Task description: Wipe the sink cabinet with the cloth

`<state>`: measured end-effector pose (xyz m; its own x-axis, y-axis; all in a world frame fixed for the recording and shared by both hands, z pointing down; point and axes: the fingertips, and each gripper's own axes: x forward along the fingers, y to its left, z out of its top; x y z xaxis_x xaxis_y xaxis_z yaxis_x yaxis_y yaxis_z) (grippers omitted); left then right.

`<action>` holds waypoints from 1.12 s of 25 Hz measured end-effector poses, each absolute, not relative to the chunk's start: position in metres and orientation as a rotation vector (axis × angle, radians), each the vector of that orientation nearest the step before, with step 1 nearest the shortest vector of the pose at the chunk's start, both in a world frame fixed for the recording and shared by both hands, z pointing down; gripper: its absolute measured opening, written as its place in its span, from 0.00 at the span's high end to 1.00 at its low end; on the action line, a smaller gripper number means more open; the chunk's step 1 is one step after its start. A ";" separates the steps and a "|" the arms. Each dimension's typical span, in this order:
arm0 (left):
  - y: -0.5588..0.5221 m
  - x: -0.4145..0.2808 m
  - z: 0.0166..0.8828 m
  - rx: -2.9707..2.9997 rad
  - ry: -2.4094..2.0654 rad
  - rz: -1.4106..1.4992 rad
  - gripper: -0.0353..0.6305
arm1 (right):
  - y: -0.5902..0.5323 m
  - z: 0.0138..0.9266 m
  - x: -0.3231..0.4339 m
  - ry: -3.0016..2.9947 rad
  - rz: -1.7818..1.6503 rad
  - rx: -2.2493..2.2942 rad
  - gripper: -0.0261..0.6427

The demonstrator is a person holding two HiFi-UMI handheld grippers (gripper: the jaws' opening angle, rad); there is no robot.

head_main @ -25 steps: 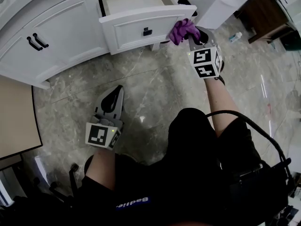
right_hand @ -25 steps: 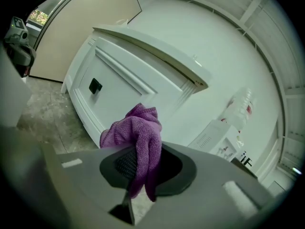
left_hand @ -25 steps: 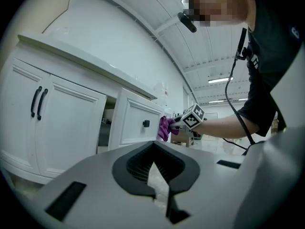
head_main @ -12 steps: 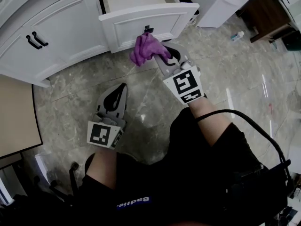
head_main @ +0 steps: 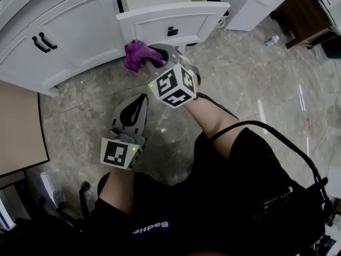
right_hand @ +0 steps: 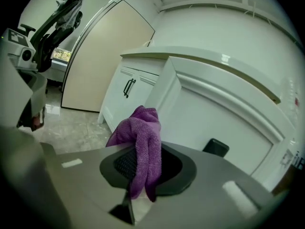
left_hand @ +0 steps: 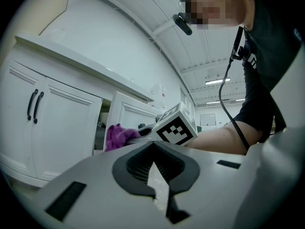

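Just under the open drawer [head_main: 160, 28], my right gripper [head_main: 157, 56] had its fingers clamped on the purple cloth [head_main: 137, 55] beside the sink cabinet [head_main: 74, 25], while the left gripper [head_main: 130, 111] hung nearer with fingers closed on nothing; I judged wiping mid-course, the doors likely left.
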<state>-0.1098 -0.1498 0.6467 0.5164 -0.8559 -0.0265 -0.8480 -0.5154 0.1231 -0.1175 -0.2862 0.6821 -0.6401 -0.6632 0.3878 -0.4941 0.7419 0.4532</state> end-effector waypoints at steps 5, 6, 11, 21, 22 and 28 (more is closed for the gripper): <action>-0.152 -0.111 0.651 2.646 -1.485 -0.125 0.94 | -0.321 0.688 -0.053 -2.302 -0.336 1.027 0.86; -0.152 -0.111 0.652 2.647 -1.481 -0.124 0.94 | -0.328 0.688 -0.038 -2.279 -0.324 1.058 0.86; -0.155 -0.103 0.659 2.660 -1.455 -0.101 0.94 | -0.350 0.689 0.022 -2.174 -0.307 1.168 0.86; -0.160 -0.089 0.666 2.664 -1.410 -0.081 0.94 | -0.369 0.698 0.103 -2.027 -0.299 1.297 0.86; -0.160 -0.088 0.667 2.660 -1.405 -0.077 0.94 | -0.371 0.700 0.108 -2.024 -0.288 1.306 0.86; -0.161 -0.075 0.659 2.661 -1.365 -0.103 0.94 | -0.376 0.703 0.130 -2.028 -0.249 1.341 0.86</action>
